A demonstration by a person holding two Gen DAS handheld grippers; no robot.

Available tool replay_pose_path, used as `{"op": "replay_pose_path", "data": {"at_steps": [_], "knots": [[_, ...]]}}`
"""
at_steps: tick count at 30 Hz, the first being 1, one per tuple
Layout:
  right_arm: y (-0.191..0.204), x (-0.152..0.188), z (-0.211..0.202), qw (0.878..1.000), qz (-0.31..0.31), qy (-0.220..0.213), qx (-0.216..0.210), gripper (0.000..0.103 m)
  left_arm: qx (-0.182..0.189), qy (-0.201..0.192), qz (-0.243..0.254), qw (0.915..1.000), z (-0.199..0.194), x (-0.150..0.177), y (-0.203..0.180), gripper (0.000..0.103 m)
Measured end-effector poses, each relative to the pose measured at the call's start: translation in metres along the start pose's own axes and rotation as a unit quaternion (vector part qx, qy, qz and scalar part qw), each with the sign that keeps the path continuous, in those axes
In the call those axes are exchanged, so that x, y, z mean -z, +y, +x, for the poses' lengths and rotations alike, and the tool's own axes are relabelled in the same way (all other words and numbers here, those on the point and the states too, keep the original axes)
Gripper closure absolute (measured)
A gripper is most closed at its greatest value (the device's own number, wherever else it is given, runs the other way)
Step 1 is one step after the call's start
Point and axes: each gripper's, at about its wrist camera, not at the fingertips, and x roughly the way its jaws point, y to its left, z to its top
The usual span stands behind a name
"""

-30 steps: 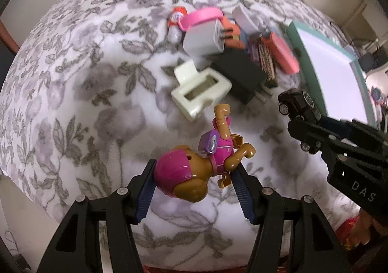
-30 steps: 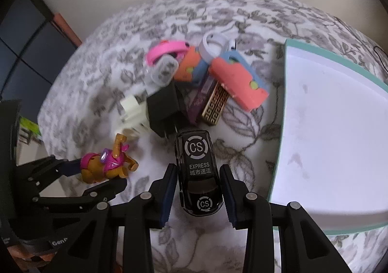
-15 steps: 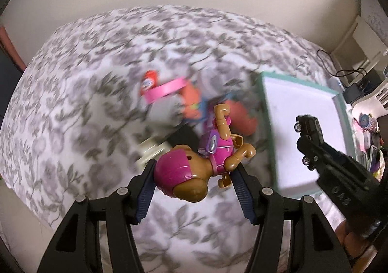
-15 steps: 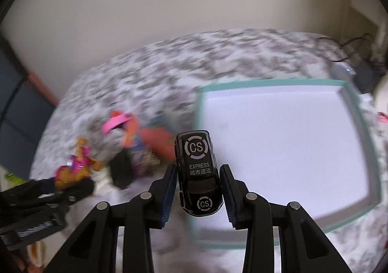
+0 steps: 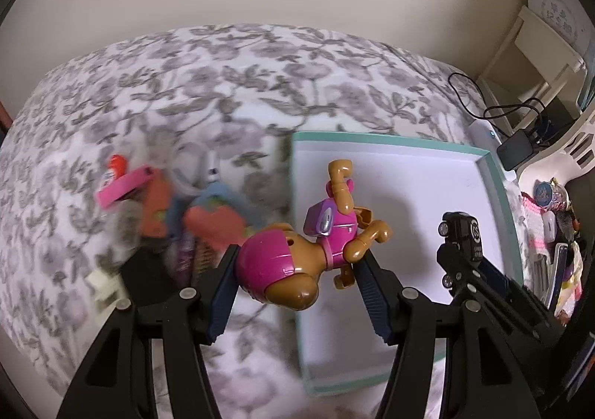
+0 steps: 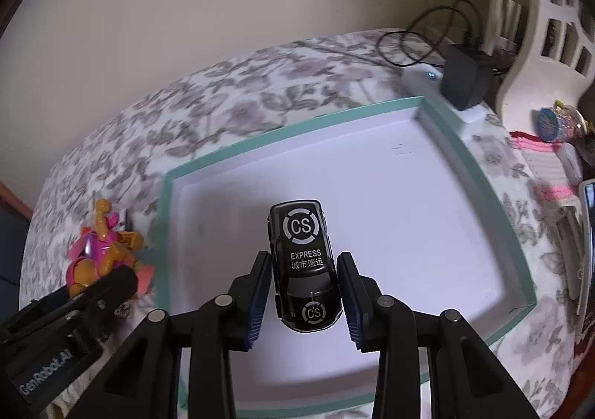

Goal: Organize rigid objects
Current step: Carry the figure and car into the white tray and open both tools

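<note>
My left gripper [image 5: 297, 270] is shut on a pink and brown toy dog [image 5: 293, 263], held in the air over the left edge of a white tray with a teal rim [image 5: 390, 138]. My right gripper [image 6: 303, 292] is shut on a black toy car [image 6: 303, 263] marked CS EXPRESS, held over the tray's white floor [image 6: 390, 203]. The left wrist view shows the car [image 5: 463, 233] at the right, above the tray. The dog [image 6: 100, 251] and the left gripper show at the left in the right wrist view.
A blurred heap of small objects [image 5: 178, 210], among them a pink ring [image 5: 122, 186] and a cream piece [image 5: 104, 283], lies on the floral bedcover [image 5: 186, 84] left of the tray. A black adapter [image 6: 463, 75] with cables sits beyond the tray. Shelves and clutter stand at the right.
Both grippers have swung right from the heap to the tray, still holding the dog and the car. The tray now fills the right wrist view, and the heap has slid left.
</note>
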Motion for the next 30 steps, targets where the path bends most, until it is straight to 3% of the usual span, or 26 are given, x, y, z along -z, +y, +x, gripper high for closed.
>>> {"op": "replay_pose_path", "data": {"at_steps": [10, 13, 30], "knots": [[-0.032, -0.004, 0.016, 0.998, 0.044, 0.01, 0.033, 0.064, 0.035, -0.003, 0.026, 0.999, 0.032, 0.0, -0.035, 0.041], [-0.035, -0.003, 0.02, 0.998, 0.049, 0.017, 0.037, 0.064, 0.04, 0.012, 0.02, 0.9989, 0.041, 0.002, -0.033, 0.041], [-0.032, 0.0, 0.021, 0.998, 0.043, 0.018, 0.039, 0.064, 0.049, 0.007, -0.001, 0.9988, 0.033, 0.001, -0.014, 0.039]]}}
